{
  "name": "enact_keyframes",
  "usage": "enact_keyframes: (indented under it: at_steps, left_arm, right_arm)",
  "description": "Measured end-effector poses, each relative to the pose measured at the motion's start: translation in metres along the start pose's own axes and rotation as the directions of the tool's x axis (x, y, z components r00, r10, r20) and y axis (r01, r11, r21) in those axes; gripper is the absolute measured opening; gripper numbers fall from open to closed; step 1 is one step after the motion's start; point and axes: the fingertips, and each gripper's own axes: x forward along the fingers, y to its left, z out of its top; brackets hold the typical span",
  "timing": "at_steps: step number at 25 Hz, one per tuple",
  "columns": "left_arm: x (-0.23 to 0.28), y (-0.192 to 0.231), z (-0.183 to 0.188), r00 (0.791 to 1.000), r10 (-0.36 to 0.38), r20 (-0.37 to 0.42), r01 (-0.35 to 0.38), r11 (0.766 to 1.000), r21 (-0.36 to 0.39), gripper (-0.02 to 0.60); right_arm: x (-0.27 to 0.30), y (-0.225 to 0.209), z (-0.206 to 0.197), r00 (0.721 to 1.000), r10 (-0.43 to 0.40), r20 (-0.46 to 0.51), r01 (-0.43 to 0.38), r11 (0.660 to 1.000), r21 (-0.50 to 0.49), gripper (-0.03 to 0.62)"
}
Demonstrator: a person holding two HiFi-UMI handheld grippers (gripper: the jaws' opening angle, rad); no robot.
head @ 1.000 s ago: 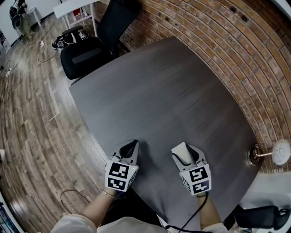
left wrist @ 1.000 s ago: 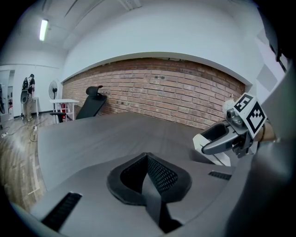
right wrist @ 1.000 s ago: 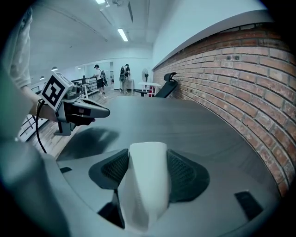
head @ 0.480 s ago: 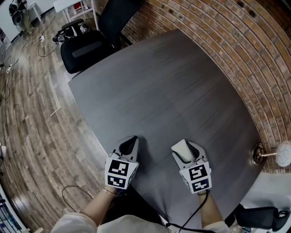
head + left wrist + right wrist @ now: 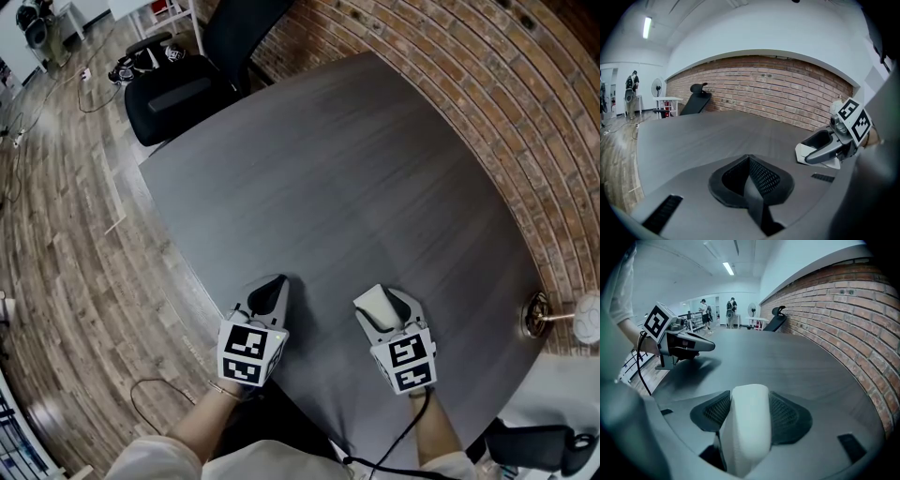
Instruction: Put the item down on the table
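A white folded cloth-like item (image 5: pixel 746 427) sits clamped between the jaws of my right gripper (image 5: pixel 380 307), which hangs just over the near part of the dark grey table (image 5: pixel 328 178). The same white item (image 5: pixel 375 305) pokes out of the jaws in the head view and shows as a pale wedge (image 5: pixel 806 153) in the left gripper view. My left gripper (image 5: pixel 271 292) is shut with nothing in it, its black ribbed pads (image 5: pixel 754 176) pressed together, hovering a hand's width left of the right one near the table's front edge.
A black office chair (image 5: pixel 187 80) stands at the table's far left corner. A brick wall (image 5: pixel 525 122) runs along the table's right side. A brass-footed stand (image 5: pixel 536 316) sits at the right edge. Wooden floor with cables lies to the left.
Both grippers have stayed almost in place, with only a slight drift of the view. The white item remains held in the right gripper.
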Motion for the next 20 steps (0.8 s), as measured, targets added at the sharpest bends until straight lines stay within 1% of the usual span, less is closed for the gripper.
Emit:
enact_keyframes:
  at_steps: [14,20]
  left_arm:
    - [0.0039,0.0019,-0.0002,1.0,-0.002,-0.005,0.002,1.0,-0.001,0.015]
    - [0.0041,0.0003,0.0055,1.0,-0.013,-0.001,0.013,1.0,-0.002,0.015]
  right_arm:
    - [0.0065,0.0044,-0.0041,0.999,0.041,-0.027,-0.041,0.999,0.004,0.284]
    - [0.0088,0.0016,-0.0076,0.997,0.053,-0.061,-0.052,0.998,0.016,0.284]
